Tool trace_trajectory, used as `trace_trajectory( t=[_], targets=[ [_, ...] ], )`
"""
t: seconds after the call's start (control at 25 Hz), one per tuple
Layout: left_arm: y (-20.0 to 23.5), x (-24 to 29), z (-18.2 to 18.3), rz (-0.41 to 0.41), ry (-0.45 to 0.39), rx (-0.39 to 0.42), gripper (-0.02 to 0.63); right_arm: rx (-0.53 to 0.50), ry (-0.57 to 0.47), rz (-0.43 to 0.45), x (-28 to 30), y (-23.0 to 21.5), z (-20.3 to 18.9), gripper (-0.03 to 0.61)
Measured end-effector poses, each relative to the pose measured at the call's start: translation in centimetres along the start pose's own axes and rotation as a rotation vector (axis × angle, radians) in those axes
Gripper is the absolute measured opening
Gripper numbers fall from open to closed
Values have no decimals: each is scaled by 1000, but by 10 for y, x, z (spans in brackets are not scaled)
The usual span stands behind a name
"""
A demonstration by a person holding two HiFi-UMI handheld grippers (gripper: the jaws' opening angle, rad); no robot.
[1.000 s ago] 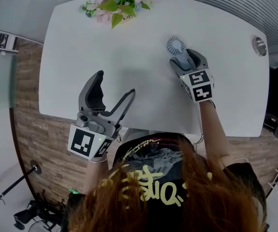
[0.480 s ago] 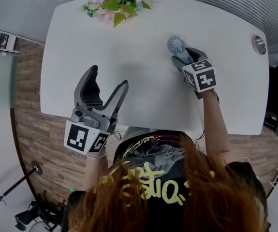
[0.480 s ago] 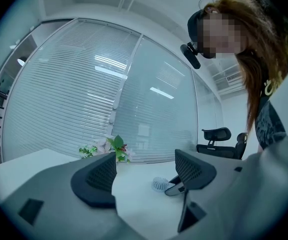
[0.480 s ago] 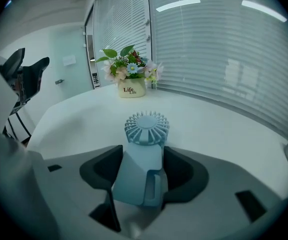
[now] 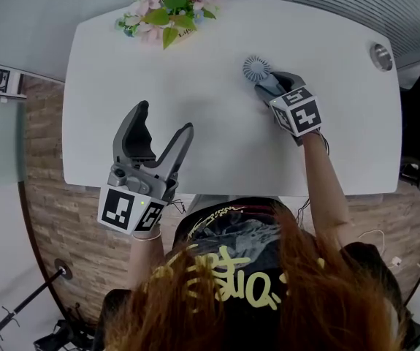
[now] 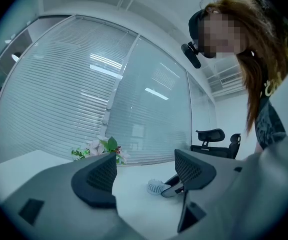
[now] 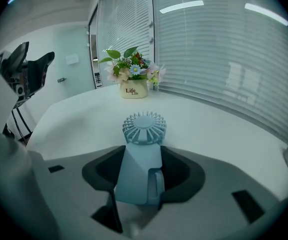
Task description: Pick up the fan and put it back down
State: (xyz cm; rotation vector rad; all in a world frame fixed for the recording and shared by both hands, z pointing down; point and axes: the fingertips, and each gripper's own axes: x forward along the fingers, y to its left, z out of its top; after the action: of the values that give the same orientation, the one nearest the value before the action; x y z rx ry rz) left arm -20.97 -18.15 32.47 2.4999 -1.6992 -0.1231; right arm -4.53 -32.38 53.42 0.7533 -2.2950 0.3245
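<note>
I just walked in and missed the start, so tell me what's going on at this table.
A person holds a gripper in each hand over a white table. The right gripper has the handle of the pale blue fan between its jaws, which have just been closing and look pressed against both sides. The fan rests on the table, not yet lifted. The left gripper hangs off to the side, jaws apart and empty.

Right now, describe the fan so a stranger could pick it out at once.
On the white table, look right of the flower pot at its far edge. There lies the fan, its handle between the right gripper's jaws, which have just been closing. Only it has a round, ribbed, pale blue head.
</note>
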Motion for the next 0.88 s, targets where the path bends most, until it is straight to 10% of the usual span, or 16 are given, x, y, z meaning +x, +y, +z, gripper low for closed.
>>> trace_trajectory(
  t=[0.88],
  targets=[
    [-24, 19, 30, -122, -54, 52, 353, 12, -379, -76, -107, 19, 95, 218]
  ],
)
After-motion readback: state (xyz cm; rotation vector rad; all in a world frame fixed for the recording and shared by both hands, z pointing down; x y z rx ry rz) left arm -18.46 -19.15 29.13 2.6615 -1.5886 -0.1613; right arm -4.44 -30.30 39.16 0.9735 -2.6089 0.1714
